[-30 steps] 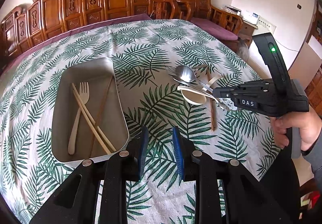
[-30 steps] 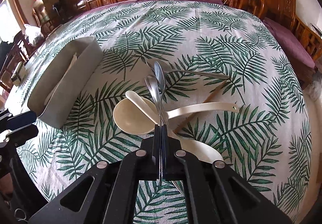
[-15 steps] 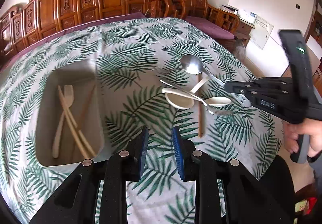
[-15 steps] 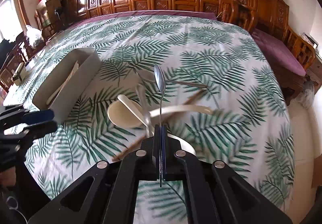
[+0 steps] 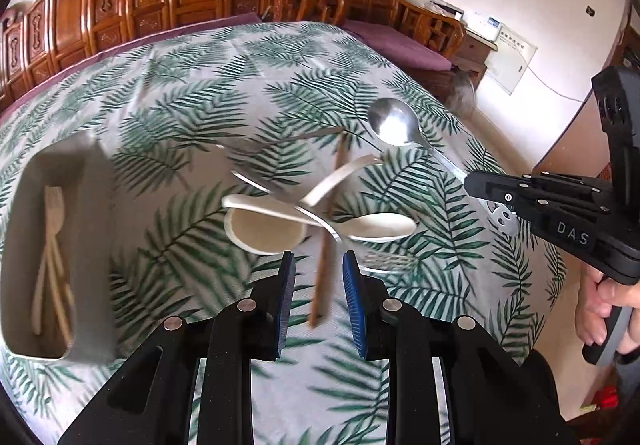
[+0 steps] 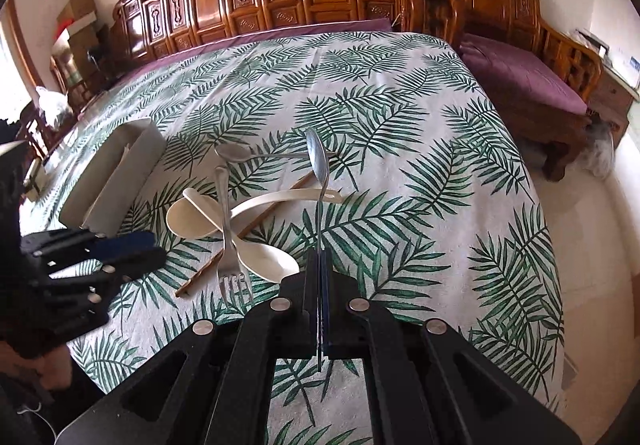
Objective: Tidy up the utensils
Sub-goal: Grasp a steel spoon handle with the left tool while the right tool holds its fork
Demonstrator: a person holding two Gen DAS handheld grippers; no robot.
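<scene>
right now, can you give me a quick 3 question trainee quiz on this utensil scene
1. True or false: the right tongs are shut on the metal spoon, held clear of the tablecloth.
2. Multiple choice: what already lies in the grey tray? A) metal forks B) pale fork and chopsticks C) nothing
3. Fill in: the left tongs are ____ and hold nothing.

Key
1. True; the spoon's handle is clamped between the fingers.
2. B; a pale fork and chopsticks lie inside it.
3. Open; a brown chopstick lies on the cloth below the gap.
</scene>
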